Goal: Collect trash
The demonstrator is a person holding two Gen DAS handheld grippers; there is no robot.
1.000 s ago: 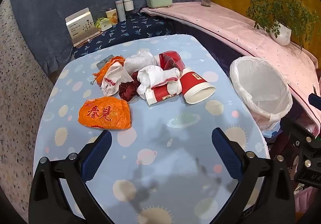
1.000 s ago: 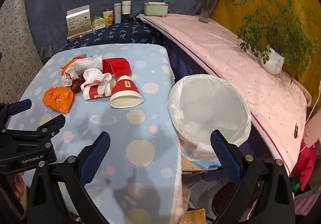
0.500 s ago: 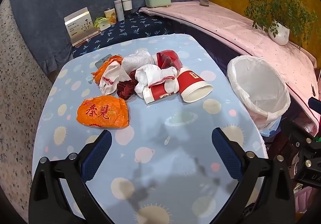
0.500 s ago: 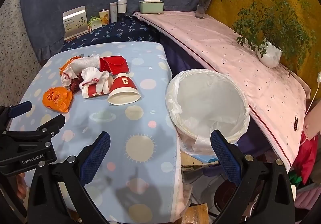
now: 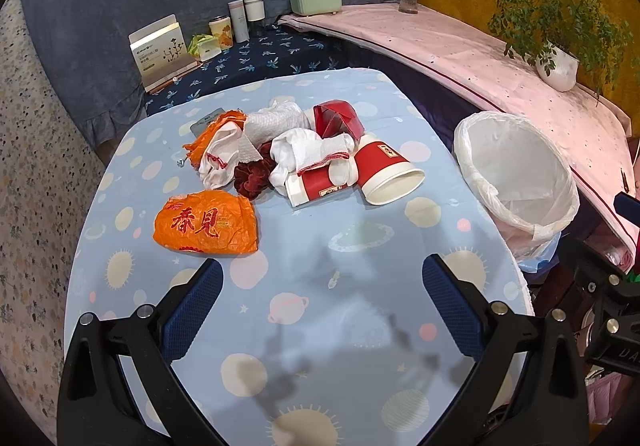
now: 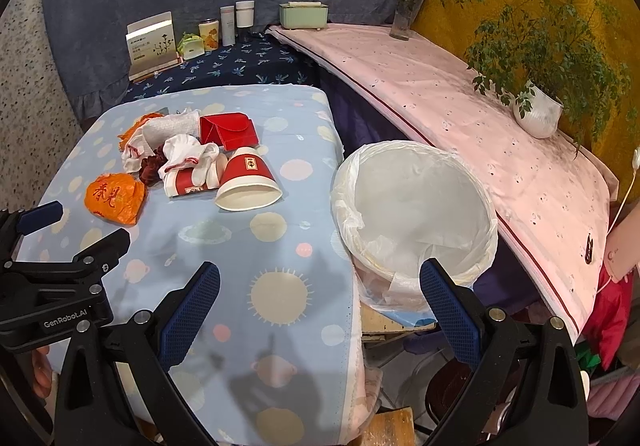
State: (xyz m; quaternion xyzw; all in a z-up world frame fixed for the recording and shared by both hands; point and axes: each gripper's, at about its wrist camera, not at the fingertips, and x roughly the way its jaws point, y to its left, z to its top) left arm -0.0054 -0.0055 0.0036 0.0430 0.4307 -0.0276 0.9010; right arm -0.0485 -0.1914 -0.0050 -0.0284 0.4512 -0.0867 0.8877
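A heap of trash lies on the blue patterned table (image 5: 320,286): an orange plastic bag (image 5: 206,224), a tipped red paper cup (image 5: 386,176), a crushed red cup under white tissue (image 5: 316,162), a red folded box (image 5: 336,120) and a dark red scrap (image 5: 252,178). A bin with a white liner (image 5: 516,174) stands off the table's right edge; it also shows in the right wrist view (image 6: 412,206). My left gripper (image 5: 322,288) is open and empty, above the near table, short of the orange bag. My right gripper (image 6: 320,290) is open and empty over the table's right edge, beside the bin.
A dark blue shelf at the back holds a card stand (image 5: 162,50), jars (image 5: 244,16) and a green box (image 5: 316,0). A pink-covered ledge (image 6: 460,102) runs along the right with a potted plant (image 6: 536,114) and a flower vase (image 6: 404,18).
Both grippers have drifted slightly; the scene has shifted a little down and left in both views. Nothing on the table has moved. Both grippers stay open.
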